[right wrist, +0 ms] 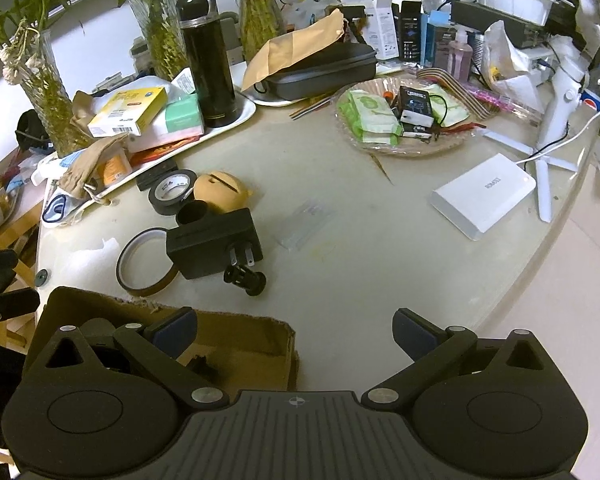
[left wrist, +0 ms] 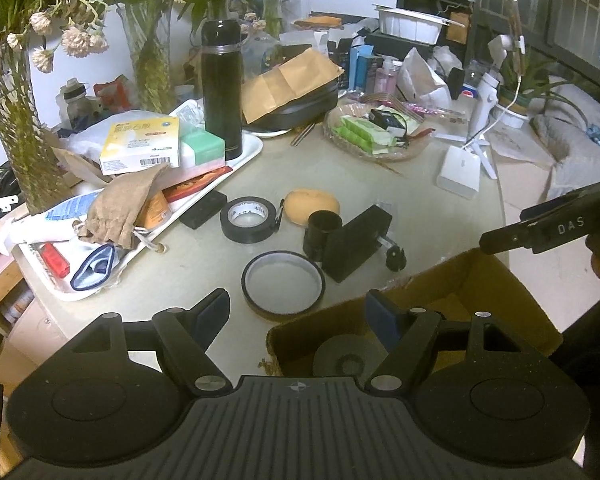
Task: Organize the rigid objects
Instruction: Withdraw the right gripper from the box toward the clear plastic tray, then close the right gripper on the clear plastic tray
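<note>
Both tongs hang open and empty over the cardboard box (left wrist: 452,280), left gripper (left wrist: 296,312) and right gripper (right wrist: 294,330) alike; something grey, perhaps a tape roll, already lies inside. Just ahead, thin tape ring (left wrist: 283,288) and black adapter (right wrist: 212,246) await collection.

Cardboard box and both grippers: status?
Left gripper open, empty. Right gripper open, empty. Cardboard box holds a grey roll; tape rolls and black adapter on table, nothing blocking.
</note>
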{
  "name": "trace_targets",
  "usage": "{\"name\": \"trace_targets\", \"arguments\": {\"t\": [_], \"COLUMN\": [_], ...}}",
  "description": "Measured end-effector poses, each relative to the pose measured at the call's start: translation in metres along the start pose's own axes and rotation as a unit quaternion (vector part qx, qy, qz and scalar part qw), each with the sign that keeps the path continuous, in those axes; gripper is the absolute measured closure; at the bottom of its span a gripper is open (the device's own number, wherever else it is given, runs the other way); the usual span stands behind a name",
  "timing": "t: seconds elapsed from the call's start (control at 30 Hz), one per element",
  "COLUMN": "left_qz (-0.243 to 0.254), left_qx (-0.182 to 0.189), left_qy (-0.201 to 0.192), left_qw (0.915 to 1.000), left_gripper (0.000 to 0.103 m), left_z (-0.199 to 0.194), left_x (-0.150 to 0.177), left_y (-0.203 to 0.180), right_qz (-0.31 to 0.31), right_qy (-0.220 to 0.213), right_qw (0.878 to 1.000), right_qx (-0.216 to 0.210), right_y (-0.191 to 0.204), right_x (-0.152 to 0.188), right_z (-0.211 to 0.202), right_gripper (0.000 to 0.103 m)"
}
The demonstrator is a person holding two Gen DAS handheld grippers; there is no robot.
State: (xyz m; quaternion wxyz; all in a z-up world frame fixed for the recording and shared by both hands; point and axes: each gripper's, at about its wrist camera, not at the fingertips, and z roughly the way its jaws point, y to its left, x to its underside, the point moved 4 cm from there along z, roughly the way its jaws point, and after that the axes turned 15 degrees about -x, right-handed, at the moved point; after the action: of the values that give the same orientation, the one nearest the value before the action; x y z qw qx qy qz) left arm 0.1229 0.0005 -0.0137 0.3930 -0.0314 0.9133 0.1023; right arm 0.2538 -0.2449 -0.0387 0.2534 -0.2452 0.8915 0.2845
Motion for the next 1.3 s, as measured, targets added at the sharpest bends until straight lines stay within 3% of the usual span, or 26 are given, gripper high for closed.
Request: {"name": "trace_targets", "arguments": {"t": [0.57, 1.0, 1.3], "left_qz": [-0.011, -0.022, -0.044], "left_qx": [0.002, 0.006, 0.009], "left_qy": [0.002, 0.003, 0.011], "left_qw": [0.9999, 0.9997, 0.9989], "left_gripper": [0.029, 0.029, 0.029], "left_z": [0.014, 0.02, 0.024], "left_x": [0.007, 0.01, 0.01], "left_y": [0.006, 0.012, 0.018], "right_qz": [0.007, 0.04, 0.084], "right_qy": [0.007, 0.018, 0.028], "right_qw": [1.0, 0.999, 0.996], "right_qx": [-0.016, -0.016, -0.007], "right_y": [-0.01, -0.027, -0.04], "right_x": [-0.025, -0.054, -0.068], "right_z": [0.029, 0.068, 0.097], "right_gripper": [0.001, 0.018, 0.021]}}
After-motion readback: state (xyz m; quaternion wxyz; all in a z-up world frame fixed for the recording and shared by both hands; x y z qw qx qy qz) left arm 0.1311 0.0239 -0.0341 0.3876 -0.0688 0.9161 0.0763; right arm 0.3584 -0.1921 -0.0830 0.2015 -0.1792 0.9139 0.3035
